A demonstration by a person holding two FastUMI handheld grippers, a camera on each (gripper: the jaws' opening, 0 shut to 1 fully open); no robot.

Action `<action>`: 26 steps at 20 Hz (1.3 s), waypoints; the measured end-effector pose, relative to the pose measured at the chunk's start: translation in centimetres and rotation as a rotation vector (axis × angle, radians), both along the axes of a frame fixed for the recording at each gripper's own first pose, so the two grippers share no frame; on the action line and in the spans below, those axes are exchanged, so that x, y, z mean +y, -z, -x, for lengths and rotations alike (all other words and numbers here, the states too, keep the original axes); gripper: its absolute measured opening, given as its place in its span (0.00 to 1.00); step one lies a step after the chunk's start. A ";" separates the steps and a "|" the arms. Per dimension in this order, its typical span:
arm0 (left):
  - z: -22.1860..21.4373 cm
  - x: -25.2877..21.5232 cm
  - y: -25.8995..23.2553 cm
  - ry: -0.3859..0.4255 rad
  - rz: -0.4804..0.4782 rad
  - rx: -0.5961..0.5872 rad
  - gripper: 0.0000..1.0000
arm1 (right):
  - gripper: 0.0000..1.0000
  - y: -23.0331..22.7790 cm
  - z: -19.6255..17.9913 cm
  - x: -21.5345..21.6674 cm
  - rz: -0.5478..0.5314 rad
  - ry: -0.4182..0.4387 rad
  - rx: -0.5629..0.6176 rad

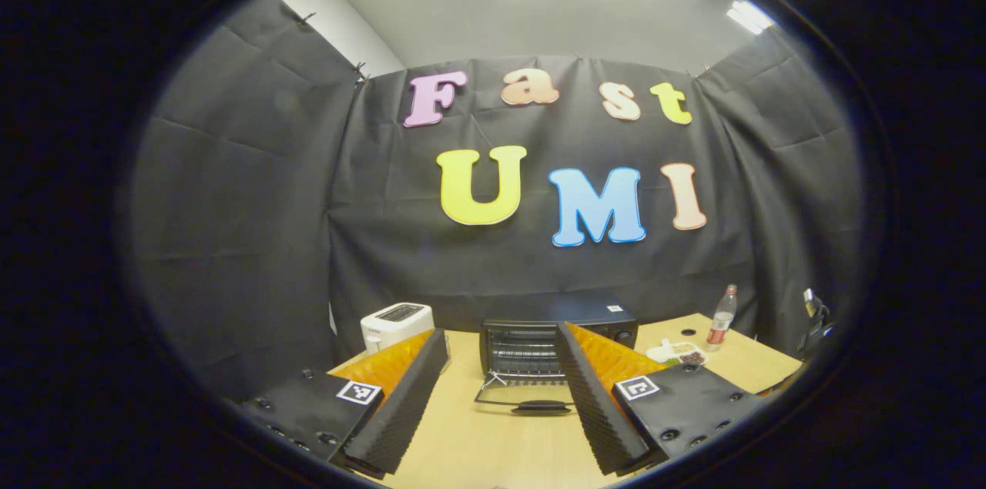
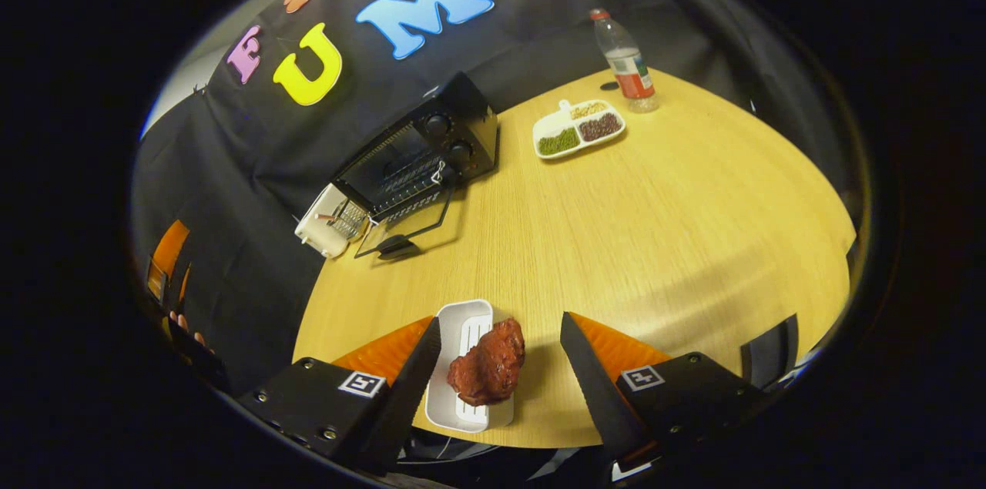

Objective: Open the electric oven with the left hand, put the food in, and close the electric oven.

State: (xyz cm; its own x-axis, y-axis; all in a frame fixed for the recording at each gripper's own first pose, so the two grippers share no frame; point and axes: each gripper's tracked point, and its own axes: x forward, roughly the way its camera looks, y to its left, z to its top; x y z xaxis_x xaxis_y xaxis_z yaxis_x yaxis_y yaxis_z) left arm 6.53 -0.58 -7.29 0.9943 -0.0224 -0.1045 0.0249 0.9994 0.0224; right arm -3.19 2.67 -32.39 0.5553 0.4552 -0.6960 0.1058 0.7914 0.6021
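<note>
Oven [image 1: 556, 339] door [image 1: 524, 400] is already down; your left gripper [image 1: 501, 396] is wide open, empty. Right gripper [image 2: 499, 373] is spread around the meat [image 2: 487, 364] on its white tray [image 2: 462, 335], not gripping; loading and closing remain

The table [image 2: 678, 196] has a pale wood-grain top, smooth with a soft sheen where light falls on it. The oven [image 2: 431, 146] looks like matt black metal, with a glass door [image 2: 404, 223] and thin wire racks inside. The toaster [image 1: 395, 323] is white and smooth, plastic by its look. The bottle [image 2: 628, 65] is clear plastic with a paper-like label. The food [image 2: 487, 366] is dark red, lumpy and slightly glossy, lying on a smooth white tray [image 2: 462, 335]. The right claw [image 2: 497, 377] has ribbed matt black pads [image 2: 597, 389] on orange plastic.
</note>
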 end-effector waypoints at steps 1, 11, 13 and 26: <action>0.3 0.0 0.1 -0.005 -0.008 0.004 0.95 | 0.93 0.4 0.3 0.5 -0.039 -0.003 0.022; 2.1 -0.1 -0.3 -0.047 0.002 0.010 0.90 | 0.17 0.9 0.9 1.6 -0.319 0.093 0.185; 2.4 0.0 -0.5 -0.054 0.000 0.004 0.95 | 0.12 0.4 1.3 1.6 -0.346 0.084 0.184; -1.3 -1.0 0.2 0.004 0.036 -0.010 0.99 | 0.12 -9.3 -5.6 3.7 -0.376 0.043 -0.020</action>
